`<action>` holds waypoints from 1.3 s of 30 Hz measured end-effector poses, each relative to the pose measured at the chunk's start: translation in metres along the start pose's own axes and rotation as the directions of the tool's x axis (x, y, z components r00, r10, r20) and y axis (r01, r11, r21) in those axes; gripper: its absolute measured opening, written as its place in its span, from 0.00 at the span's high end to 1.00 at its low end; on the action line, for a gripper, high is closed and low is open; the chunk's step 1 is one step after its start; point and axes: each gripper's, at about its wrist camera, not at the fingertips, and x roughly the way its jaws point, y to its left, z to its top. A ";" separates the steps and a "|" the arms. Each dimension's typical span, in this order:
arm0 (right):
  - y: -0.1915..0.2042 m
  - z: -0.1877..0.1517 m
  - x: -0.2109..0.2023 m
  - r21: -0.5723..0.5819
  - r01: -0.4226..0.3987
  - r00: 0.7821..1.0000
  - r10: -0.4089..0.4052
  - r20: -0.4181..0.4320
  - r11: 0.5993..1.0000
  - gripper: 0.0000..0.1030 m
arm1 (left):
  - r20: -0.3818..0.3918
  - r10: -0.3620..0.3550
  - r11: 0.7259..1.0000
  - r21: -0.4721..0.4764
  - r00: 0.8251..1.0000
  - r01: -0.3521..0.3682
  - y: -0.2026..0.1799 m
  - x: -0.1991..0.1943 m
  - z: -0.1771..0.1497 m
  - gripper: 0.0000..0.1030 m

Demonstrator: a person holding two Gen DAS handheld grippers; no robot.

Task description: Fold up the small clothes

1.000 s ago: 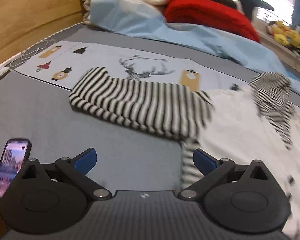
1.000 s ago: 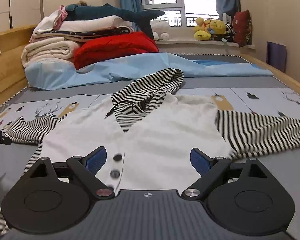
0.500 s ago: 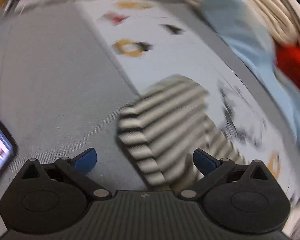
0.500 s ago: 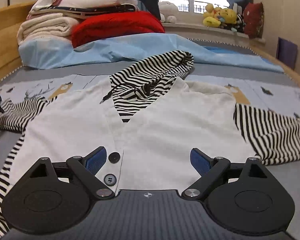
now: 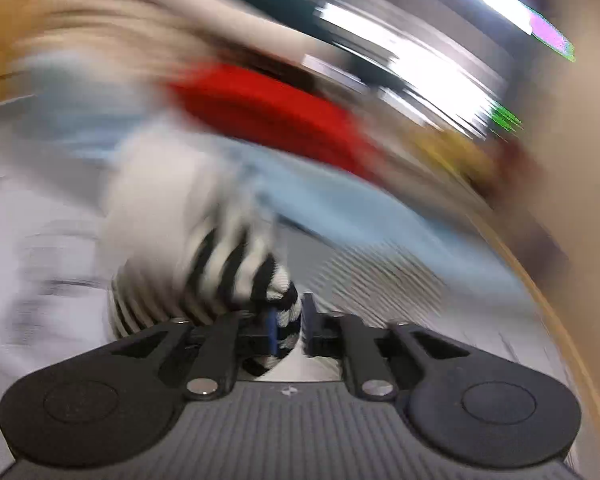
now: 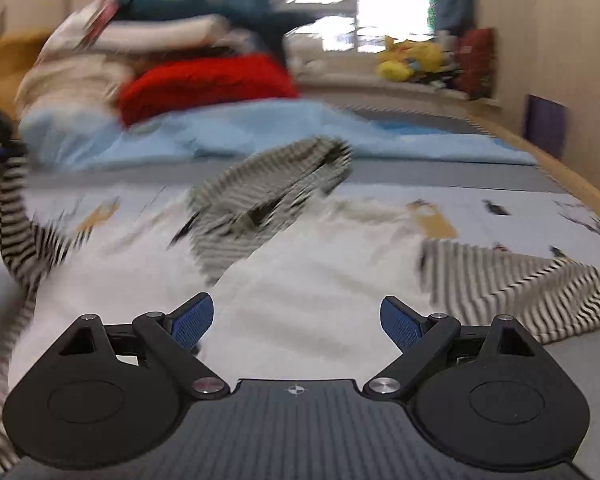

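The jacket point(image 6: 300, 280) lies hood-away; left gripper point(image 5: 288, 326) has just closed, pinching its striped sleeve point(image 5: 236, 268) — right gripper point(image 6: 296, 316) spread, empty.

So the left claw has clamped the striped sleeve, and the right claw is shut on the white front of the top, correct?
Not quite. The left claw has just closed on the striped sleeve, as the left wrist view shows. But the right claw is open: the right wrist view shows its pads spread wide above the white front of the top, holding nothing.
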 end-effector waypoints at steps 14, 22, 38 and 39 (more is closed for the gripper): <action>-0.076 0.007 -0.004 0.264 0.016 1.000 -0.009 -0.028 0.964 0.11 | -0.187 0.408 0.903 -0.058 0.893 -0.425 0.078 -0.035 -0.089 0.00; -0.108 0.048 0.086 0.411 -0.048 0.970 0.141 -0.198 0.910 0.12 | -0.228 0.348 0.925 -0.073 0.909 -0.373 0.098 -0.009 -0.088 0.00; -0.024 0.059 0.221 -0.030 -0.080 0.874 0.056 -0.483 0.996 0.88 | -0.360 0.226 0.972 0.146 0.905 -0.184 0.052 0.062 -0.126 0.04; -0.020 0.058 0.221 -0.054 -0.083 0.870 0.046 -0.491 0.995 1.00 | -0.352 0.225 0.972 0.140 0.908 -0.187 0.052 0.063 -0.127 0.16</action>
